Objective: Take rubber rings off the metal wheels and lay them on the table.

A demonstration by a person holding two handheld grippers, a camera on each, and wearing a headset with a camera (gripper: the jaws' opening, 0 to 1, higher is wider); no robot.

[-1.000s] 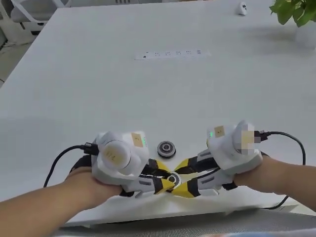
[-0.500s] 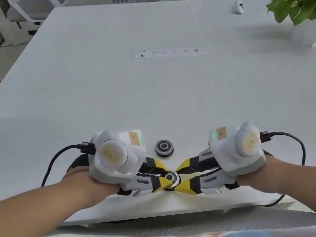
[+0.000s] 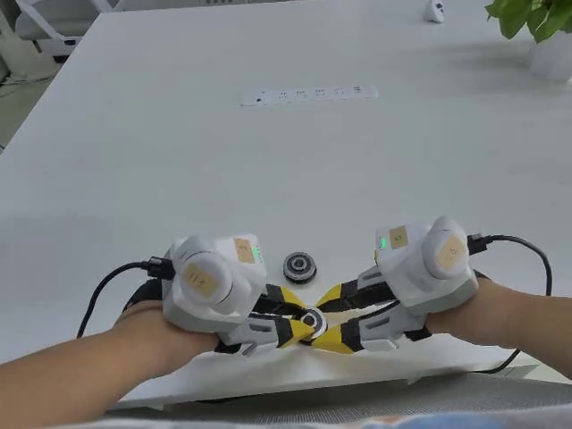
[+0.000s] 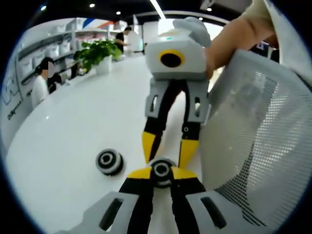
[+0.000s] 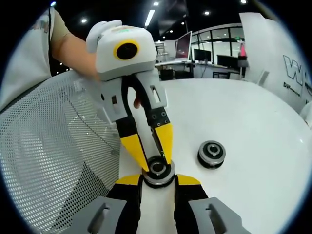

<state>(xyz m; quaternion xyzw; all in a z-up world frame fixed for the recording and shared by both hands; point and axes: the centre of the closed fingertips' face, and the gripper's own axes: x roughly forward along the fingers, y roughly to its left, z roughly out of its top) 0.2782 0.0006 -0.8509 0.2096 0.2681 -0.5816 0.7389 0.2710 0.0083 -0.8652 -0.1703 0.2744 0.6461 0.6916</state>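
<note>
– Rubber rings point(image 5: 211, 165): any off yet?
– Prob. none, by my read. The loose wheel point(image 3: 300, 267) lay flat on the table point(image 3: 268, 170) w/ a dark outer band on it, which I took for its ring. That one was left to do.
– And the other wheel?
– The held wheel point(image 3: 312, 322) sat near the loose wheel, on the person's side of it. Couldn't tell if it touched the table. Its rim read grey; too small to say whether a ring was on it.
– Who had it?
– Both. The left gripper point(image 3: 295, 319) was at it from one side, the right gripper point(image 3: 329, 317) from the opp. side, tips meeting at the wheel.
– Fingers?
– Left gripper's yellow pads point(image 5: 134, 147) were nearly closed, pinched on the held wheel's rim, one pad each side. Right gripper's yellow pads point(image 4: 148, 145) same: narrow gap, wheel clamped btwn them. Four pads sat round the wheel, its hub showing in the middle.
– So where in the job?
– Early, I'd say: mid-strip on wheel no. 1, then the loose wheel, then rings laid down beside it.
</note>
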